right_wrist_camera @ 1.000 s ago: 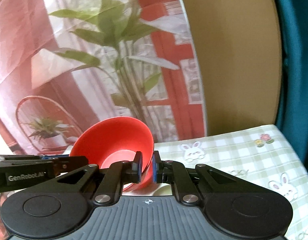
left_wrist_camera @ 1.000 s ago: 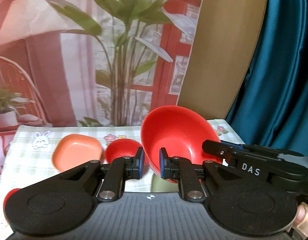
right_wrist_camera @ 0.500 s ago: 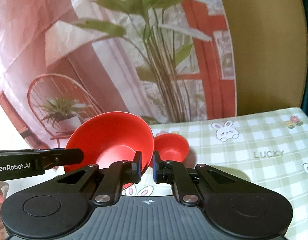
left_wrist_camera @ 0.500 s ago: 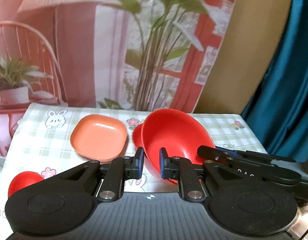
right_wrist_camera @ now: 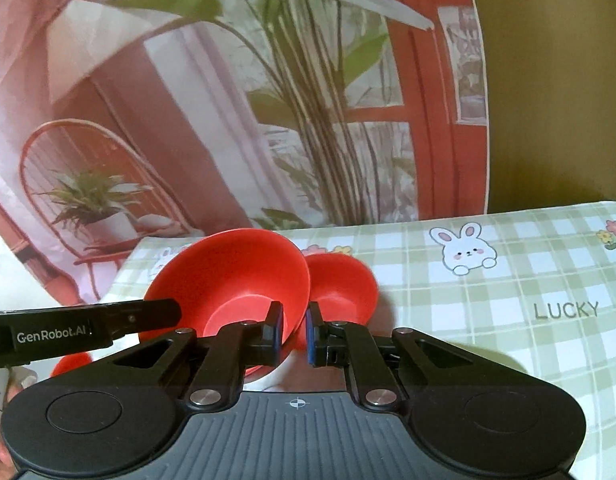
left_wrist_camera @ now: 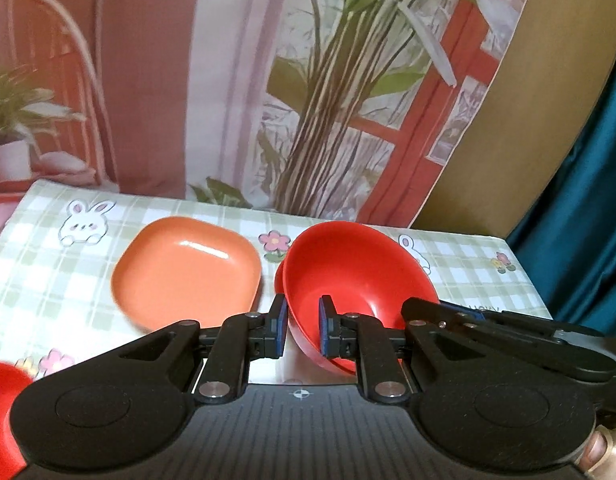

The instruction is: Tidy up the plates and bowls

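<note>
now both grippers have come down toward the bench (left_wrist_camera: 36,280), carrying the big red bowl (left_wrist_camera: 359,276) between them: the left gripper (left_wrist_camera: 302,328) has its jaws clamped on the bowl's near rim, and the right gripper (right_wrist_camera: 295,332) is clamped on the opposite rim. since a moment ago the bowl has sunk from in front of the backdrop to just above the checked cloth, tilted, beside the smaller red bowl (right_wrist_camera: 339,284) near the middle of the bench. the orange plate (left_wrist_camera: 186,270) lies toward the far left edge. nesting the big bowl with the smaller one looks close, though not yet done.
</note>
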Tool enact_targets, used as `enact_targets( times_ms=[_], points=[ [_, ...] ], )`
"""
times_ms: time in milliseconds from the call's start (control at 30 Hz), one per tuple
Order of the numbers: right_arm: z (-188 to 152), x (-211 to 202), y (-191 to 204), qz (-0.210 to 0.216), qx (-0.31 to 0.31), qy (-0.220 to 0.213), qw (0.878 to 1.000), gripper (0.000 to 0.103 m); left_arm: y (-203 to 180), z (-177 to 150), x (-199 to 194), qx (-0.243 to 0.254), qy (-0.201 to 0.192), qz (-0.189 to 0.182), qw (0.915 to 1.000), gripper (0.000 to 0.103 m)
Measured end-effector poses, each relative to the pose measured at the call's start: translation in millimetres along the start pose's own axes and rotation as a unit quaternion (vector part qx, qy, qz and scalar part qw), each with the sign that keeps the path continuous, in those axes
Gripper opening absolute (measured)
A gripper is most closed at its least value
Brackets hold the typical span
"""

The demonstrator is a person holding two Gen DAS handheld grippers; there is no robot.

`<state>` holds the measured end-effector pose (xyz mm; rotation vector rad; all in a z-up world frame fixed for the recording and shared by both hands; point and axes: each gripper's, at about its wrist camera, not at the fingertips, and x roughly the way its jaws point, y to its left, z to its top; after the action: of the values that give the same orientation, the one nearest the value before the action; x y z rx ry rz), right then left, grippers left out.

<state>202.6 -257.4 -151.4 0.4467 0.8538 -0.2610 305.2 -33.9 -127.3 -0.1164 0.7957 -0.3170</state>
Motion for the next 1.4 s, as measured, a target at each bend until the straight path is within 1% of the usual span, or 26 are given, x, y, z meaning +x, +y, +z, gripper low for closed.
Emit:
enact_targets(
  times_ms=[267, 500, 667, 967, 1267, 1367, 1400],
  points=[
    [9.4, 39.7, -23.3, -0.024, -0.002, 0.008, 1.000, 0.011, -3.1, 11.2, 46.5, 0.007, 0.008, 0.001, 0.9999, 0.016],
    [11.7, 70.4, -35.0, -0.033, -0.002, 0.022, 0.999, 0.011, -3.7, 11.9, 74.2, 0.024, 0.019, 0.012, 0.9995, 0.016],
    [9.8, 82.7, -39.3, -0.035, 0.000, 0.032, 0.999, 0.010, -6.1, 9.2, 84.2, 0.042, 0.028, 0.023, 0.9985, 0.016],
    [6.8, 91.5, -41.9, -0.037, 0.003, 0.039, 0.999, 0.010, -8.8, 7.9, 94.0, 0.050, 0.035, 0.039, 0.9974, 0.017],
    [7.0, 93.0, -41.5, -0.038, 0.000, 0.039, 0.999, 0.010, -7.1, 5.7, 96.1, 0.047, 0.039, 0.039, 0.9973, 0.017],
    [7.2, 92.5, -40.5, -0.041, -0.007, 0.038, 0.998, 0.011, -5.7, 5.4, 96.3, 0.045, 0.043, 0.035, 0.9975, 0.021],
    [7.5, 92.0, -40.2, -0.042, -0.010, 0.038, 0.998, 0.011, -5.6, 5.3, 96.3, 0.043, 0.044, 0.037, 0.9974, 0.025]
  ],
)
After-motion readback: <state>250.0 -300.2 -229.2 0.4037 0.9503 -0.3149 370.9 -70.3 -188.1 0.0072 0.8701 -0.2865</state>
